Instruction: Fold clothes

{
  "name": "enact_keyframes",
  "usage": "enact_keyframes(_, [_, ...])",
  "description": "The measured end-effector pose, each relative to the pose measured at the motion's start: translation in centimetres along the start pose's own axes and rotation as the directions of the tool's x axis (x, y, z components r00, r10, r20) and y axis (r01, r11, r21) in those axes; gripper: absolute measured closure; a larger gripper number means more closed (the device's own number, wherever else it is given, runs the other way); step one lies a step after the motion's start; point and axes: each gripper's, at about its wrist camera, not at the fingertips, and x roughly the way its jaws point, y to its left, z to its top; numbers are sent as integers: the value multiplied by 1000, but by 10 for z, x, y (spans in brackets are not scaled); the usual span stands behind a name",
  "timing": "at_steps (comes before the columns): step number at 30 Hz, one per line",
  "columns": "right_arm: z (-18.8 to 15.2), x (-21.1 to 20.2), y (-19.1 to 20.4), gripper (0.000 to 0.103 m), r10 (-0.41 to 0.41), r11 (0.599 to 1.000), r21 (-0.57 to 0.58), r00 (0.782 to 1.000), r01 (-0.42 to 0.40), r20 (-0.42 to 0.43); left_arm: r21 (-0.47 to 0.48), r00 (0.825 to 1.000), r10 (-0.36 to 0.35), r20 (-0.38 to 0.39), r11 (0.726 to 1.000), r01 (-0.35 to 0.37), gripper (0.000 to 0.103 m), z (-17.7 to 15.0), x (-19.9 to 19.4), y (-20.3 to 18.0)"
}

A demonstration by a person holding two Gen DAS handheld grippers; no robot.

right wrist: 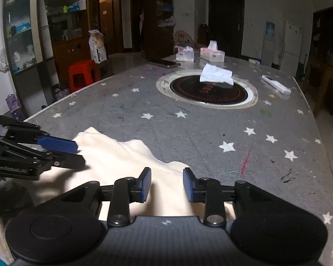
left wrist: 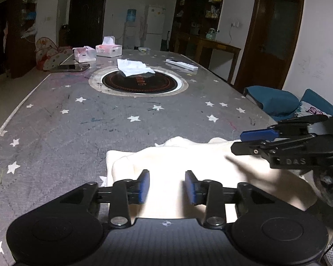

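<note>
A cream garment lies bunched at the near edge of the star-patterned surface, and a white garment rests farther off on the round dark inset. The left tool and the right tool both hover over the cream cloth, spread apart and grasping nothing. This fits either reaching for a hem or having just let one go, so the fold stage is unclear.

Dim room, white walls. Long grey star-patterned table with round inset hob; dark wooden doors, shelving, white fridge, red stool, blue cushions.
</note>
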Motion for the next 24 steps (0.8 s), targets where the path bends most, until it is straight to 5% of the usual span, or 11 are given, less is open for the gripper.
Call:
enact_keyframes(11, [-51,-65,23,69,47,999,7,999,-47,11,31,1000,6,16,999,-6,62,-18,-25,-20])
enact_keyframes(18, [-84,-70,22,69,24,1000,13,999,-24,34,82,999,37,2,996,-37,61,-36,-20,-26])
enact_keyframes(24, [-74,-75,32,69,18,1000,-25,999,-17,39,70,998,55,25,996,-56,60,-36,-32,-22])
